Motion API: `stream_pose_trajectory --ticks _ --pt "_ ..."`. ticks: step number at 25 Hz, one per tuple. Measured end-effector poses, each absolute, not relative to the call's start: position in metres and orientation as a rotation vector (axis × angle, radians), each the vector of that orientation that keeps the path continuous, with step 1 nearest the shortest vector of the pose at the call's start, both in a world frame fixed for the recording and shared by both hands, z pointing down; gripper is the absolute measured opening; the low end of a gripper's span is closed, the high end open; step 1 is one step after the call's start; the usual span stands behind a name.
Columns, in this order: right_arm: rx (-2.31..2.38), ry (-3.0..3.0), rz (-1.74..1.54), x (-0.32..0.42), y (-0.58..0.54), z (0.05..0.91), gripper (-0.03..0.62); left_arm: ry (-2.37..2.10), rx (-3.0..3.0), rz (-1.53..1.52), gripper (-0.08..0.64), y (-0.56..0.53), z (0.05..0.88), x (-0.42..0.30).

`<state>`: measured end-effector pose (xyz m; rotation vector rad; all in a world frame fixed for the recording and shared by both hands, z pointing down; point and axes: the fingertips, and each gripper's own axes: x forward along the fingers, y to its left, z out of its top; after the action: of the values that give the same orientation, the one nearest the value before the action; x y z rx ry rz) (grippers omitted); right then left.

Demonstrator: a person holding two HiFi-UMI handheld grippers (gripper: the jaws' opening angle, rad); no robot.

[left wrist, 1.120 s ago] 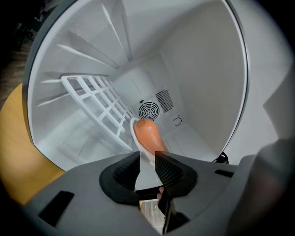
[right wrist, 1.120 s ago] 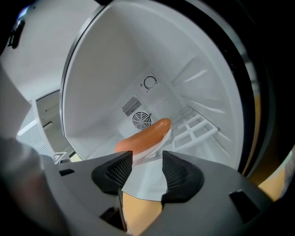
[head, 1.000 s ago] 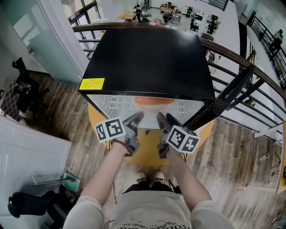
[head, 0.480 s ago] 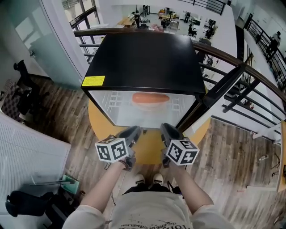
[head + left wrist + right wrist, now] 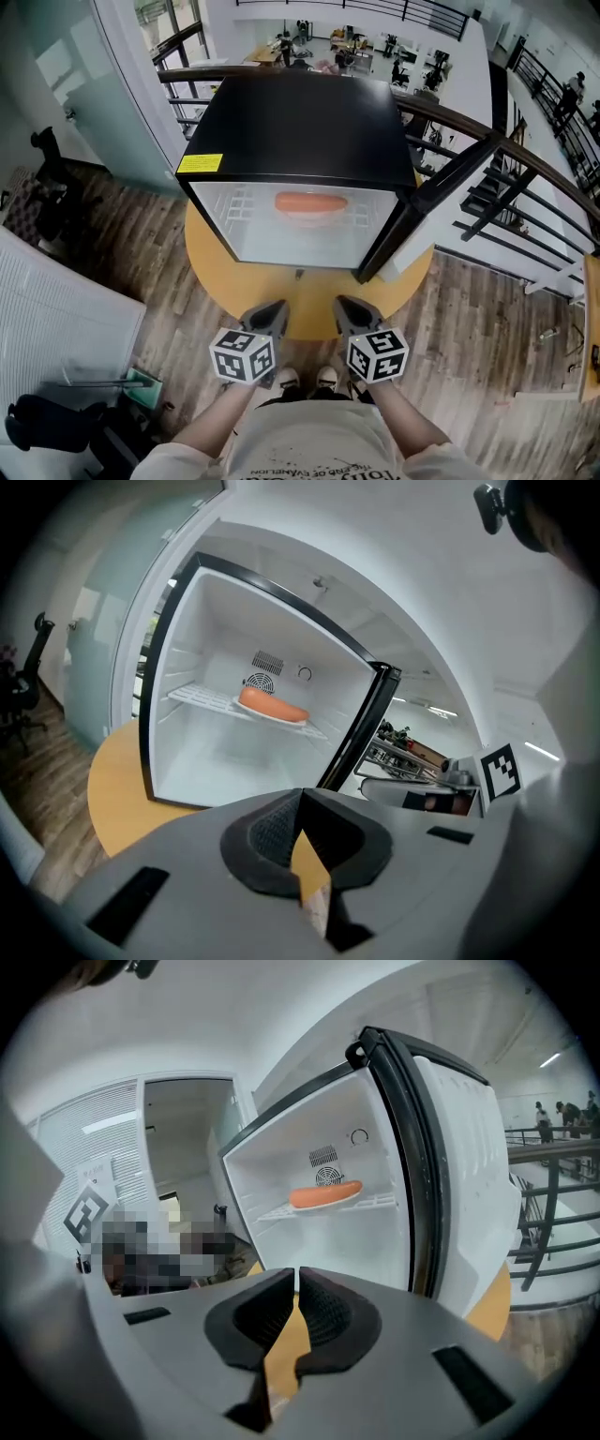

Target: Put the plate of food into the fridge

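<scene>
Inside the fridge [image 5: 300, 122], the plate of food [image 5: 310, 203] sits on the wire shelf [image 5: 202, 697], and the door [image 5: 441, 187] stands wide open. The left tongs [image 5: 271, 309] are pinched together and empty; the right tongs [image 5: 346, 306] are closing on nothing. Both hang low by the edge of the round surface [image 5: 211, 272]. My worry is the door: shoved hard, it could jolt the plate along the wires, or it may be left ajar.

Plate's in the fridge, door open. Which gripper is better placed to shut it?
Right, probably. The fridge door stands open on the right side, and the right gripper is nearer it than the left gripper. The right gripper's jaws are closing with nothing between them.
</scene>
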<state>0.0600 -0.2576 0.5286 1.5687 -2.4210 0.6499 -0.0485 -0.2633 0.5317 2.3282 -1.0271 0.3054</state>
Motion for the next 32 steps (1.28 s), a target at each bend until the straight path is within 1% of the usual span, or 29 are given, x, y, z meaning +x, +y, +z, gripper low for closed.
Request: stream_pose_trajectory --ticks 9,14,17,32 --pt "1.556 -2.359 0.744 0.053 -0.212 0.553 0.035 -1.071 2.294 0.352 0.023 -0.208 0.56 -0.051" --pt "1.556 -2.35 0.781 0.042 -0.193 0.561 0.035 -1.034 2.288 0.394 0.023 -0.188 0.573 -0.041" --pt "1.512 -2.339 0.76 0.035 -0.186 0.565 0.025 -1.023 2.303 0.403 0.023 -0.184 0.573 -0.035" --pt "1.498 -2.338 0.75 0.041 -0.176 0.565 0.025 -1.064 2.302 0.402 0.023 -0.179 0.57 -0.034"
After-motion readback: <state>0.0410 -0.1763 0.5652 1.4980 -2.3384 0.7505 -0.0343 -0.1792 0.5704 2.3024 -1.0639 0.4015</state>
